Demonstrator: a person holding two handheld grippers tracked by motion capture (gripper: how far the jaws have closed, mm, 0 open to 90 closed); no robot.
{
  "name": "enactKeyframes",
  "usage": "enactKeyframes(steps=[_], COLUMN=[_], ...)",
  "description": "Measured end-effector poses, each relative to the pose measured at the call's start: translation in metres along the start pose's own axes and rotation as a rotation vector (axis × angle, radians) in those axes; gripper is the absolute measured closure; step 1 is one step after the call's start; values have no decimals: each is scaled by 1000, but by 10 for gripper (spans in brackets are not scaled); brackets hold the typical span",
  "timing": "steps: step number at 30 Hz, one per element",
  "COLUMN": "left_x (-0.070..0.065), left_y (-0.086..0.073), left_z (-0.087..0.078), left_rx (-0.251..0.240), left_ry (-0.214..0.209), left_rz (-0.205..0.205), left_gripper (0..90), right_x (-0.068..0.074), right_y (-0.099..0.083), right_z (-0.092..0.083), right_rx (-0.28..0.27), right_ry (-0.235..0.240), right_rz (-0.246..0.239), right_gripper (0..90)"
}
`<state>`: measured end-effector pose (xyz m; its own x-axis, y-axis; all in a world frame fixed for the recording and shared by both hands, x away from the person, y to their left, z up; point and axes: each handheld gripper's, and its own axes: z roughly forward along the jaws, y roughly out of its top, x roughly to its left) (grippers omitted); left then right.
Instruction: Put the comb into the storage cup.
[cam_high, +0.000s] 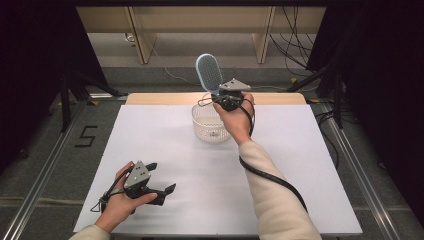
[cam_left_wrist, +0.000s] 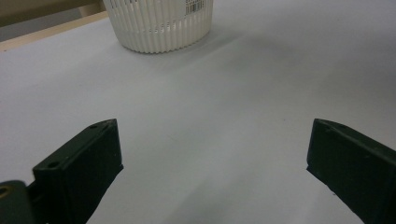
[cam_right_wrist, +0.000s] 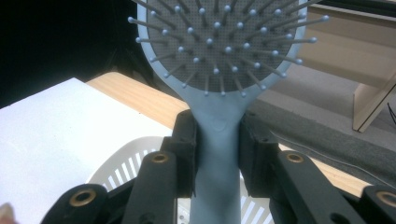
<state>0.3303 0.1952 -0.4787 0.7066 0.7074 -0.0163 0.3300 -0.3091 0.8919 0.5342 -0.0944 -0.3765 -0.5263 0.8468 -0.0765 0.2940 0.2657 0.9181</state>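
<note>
A light blue hairbrush (cam_high: 208, 73) is held upright above the white slatted basket (cam_high: 210, 125) at the far middle of the table. My right gripper (cam_high: 225, 100) is shut on its handle; in the right gripper view the jaws press both sides of the hairbrush (cam_right_wrist: 219, 154) just below the bristled head, with the basket (cam_right_wrist: 116, 163) underneath. My left gripper (cam_high: 162, 180) rests near the table's front left, open with nothing between its fingers. In the left gripper view the left gripper (cam_left_wrist: 215, 154) faces the basket (cam_left_wrist: 159, 25) across bare white tabletop.
The white table top (cam_high: 160, 145) has a wooden strip along its far edge. Beyond it stand wooden furniture legs (cam_high: 142, 40) and cables on the floor. A metal rail (cam_high: 45, 170) runs along the table's left side.
</note>
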Motion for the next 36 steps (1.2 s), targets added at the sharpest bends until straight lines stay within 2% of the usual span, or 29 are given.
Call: enactKeyframes(steps=[36], left_x=[0], left_y=[0], left_z=[0], left_rx=[-1], left_ry=[-2], left_rz=[-1], left_gripper=[28], right_x=[1], right_y=[-12], right_z=[8], right_rx=[43], right_ry=[3], right_rz=[-22], right_gripper=[704])
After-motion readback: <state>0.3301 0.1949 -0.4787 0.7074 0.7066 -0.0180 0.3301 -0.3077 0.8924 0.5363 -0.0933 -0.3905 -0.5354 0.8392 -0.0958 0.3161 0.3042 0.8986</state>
